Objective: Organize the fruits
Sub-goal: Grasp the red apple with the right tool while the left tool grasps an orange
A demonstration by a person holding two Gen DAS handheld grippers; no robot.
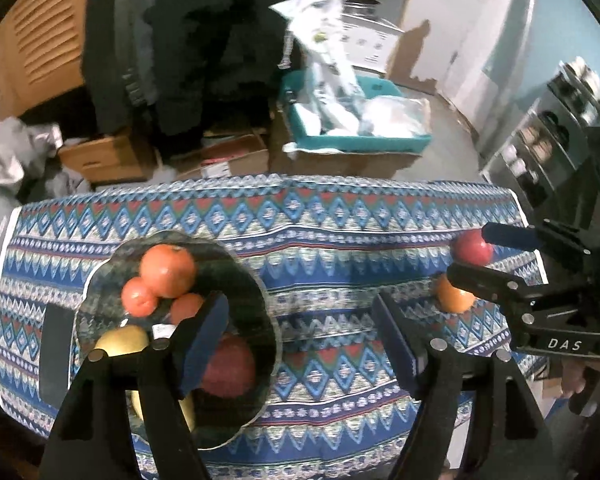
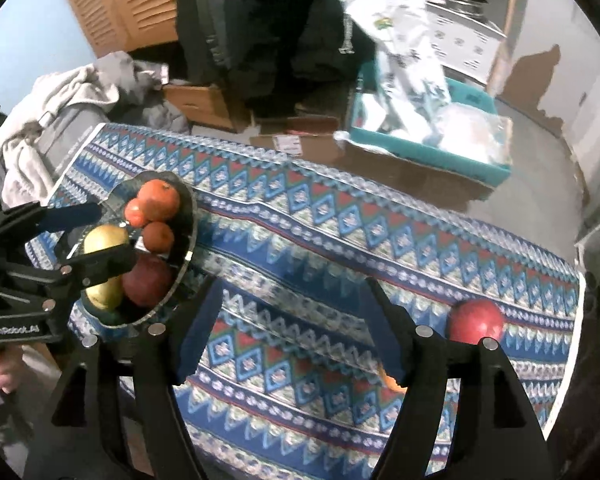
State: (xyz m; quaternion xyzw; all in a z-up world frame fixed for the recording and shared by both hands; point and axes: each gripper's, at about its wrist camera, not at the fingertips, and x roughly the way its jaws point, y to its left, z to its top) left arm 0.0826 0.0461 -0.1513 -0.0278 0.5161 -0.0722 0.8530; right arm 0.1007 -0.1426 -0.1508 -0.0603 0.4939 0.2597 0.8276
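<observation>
So the table has a patterned cloth over it, and the bowl sits toward its left end. In the bowl, three oranges bunch up at the far side, touching each other, with an apple and two pears nearer the camera. Way over at the right end of the table, well apart from the bowl, a second apple lies on the cloth with a lone orange just in front of it. Behind the table there's a bunch of cardboard boxes on the floor, and a tray full of bags rests on top of one box toward the right.
</observation>
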